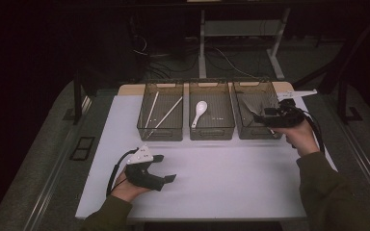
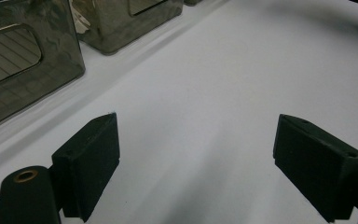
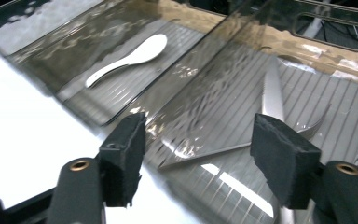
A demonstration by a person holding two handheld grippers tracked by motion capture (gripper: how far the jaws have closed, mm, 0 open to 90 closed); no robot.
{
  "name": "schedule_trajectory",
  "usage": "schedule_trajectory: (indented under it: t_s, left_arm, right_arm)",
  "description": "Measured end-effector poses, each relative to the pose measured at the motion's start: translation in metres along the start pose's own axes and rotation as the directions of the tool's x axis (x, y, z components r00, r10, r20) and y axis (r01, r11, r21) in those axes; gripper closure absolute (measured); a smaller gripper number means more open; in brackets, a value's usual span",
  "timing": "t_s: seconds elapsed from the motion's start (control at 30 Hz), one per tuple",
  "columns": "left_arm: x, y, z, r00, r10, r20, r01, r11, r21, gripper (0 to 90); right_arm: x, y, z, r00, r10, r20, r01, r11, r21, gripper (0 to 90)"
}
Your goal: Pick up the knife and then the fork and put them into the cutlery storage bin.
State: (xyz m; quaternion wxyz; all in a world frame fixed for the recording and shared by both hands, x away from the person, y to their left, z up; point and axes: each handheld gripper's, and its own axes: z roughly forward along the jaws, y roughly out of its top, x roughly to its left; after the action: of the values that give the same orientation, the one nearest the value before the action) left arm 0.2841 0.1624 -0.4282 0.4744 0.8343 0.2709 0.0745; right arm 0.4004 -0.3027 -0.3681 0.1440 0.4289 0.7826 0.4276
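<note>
Three smoky transparent bins stood in a row across the far part of the white bench [image 1: 221,178]. The right gripper [image 1: 262,117] hung over the near edge of the right bin [image 1: 257,130], at about two o'clock from the middle of the bench, held in the person's right hand [image 1: 301,137]. In the right gripper view its fingers [image 3: 123,149] stood spread apart with nothing pinched between them, and the ribbed floor of that bin lay past them. On that floor rested a knife [image 3: 272,95] with a serrated blade and a fork [image 3: 242,147], the fork's handle running across the gap between the fingers, well below the pads and untouched by them. The middle bin [image 1: 212,132] held a white spoon [image 1: 200,111], lying at about ten o'clock in the right gripper view. The left bin [image 1: 160,134] held two white chopsticks [image 1: 166,114], laid at a slant. The left gripper [image 1: 168,168] rested low over the bench at about eight o'clock, in the person's left hand [image 1: 125,187], well apart from the bins. Its fingers [image 2: 91,163] were also spread wide, with bare white bench showing between them.
</note>
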Motion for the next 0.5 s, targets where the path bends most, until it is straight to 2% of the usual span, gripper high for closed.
schedule_trajectory:
  t_s: [0.17, 0.3, 0.43, 0.5]
  left_arm:
    - [0.0, 0.0, -0.001, 1.0, -0.001, -0.002, 0.001, 1.0, -0.008, 13.1]
    - [0.0, 0.0, -0.001, 1.0, -0.004, -0.004, 0.004, 0.9999, -0.012, 12.7]
    - [-0.001, 0.0, -0.002, 1.0, -0.003, -0.005, 0.003, 0.9999, -0.013, 11.9]
    - [-0.001, 0.001, -0.002, 1.0, 0.003, -0.002, -0.003, 0.9999, -0.015, 10.8]
  right_arm:
    - [0.02, -0.019, -0.016, 0.9981, -0.062, -0.002, 0.062, 0.997, -0.043, 30.0]
    - [0.033, -0.037, -0.025, 0.9967, -0.073, -0.036, 0.071, 0.996, -0.061, 27.5]
    - [0.046, -0.053, -0.032, 0.9962, -0.077, -0.042, 0.074, 0.995, -0.072, 26.2]
    - [0.049, -0.062, -0.034, 0.9973, -0.058, -0.044, 0.054, 0.995, -0.079, 25.0]
